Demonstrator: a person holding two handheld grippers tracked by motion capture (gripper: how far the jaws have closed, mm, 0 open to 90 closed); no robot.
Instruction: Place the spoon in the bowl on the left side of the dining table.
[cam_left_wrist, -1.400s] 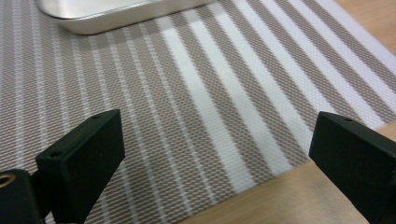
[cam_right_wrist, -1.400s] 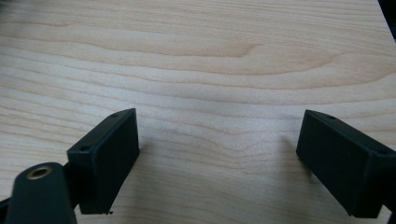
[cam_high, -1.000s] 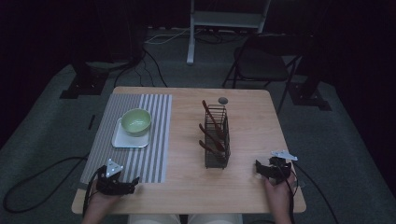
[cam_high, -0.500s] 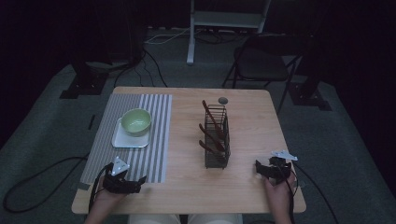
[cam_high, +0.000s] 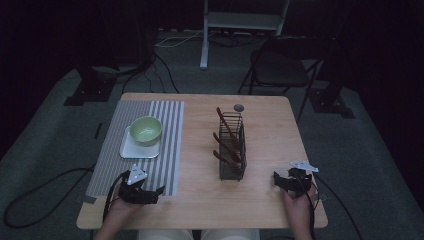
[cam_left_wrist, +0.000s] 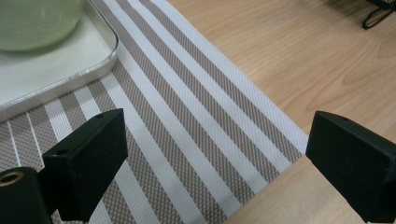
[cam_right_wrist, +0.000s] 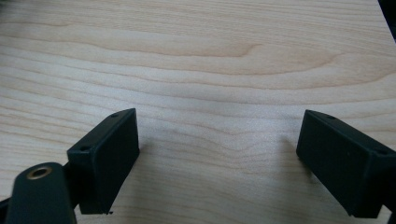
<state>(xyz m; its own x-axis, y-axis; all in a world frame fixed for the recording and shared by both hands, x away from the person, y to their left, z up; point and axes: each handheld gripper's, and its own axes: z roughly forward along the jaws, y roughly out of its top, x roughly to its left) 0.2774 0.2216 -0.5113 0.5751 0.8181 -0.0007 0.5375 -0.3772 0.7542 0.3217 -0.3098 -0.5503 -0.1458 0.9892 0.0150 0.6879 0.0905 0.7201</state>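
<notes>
No readable text, label, brand, number or sign appears on anything here.

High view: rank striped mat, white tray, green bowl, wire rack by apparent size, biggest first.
1. Striped mat, clearly the largest.
2. Wire rack, though it stands tall, so its footprint is hard to compare.
3. White tray.
4. Green bowl, sitting on the tray and close to it in apparent size.

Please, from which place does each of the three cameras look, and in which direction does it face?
High view: above the person's side, facing forward and down on the table; both hands with grippers show.
Left gripper view: on the left gripper, looking over the striped mat toward the tray; its open jaws show.
Right gripper view: on the right gripper, facing bare tabletop; open jaws show.
Shared: mat and tray, in high and left gripper views.
</notes>
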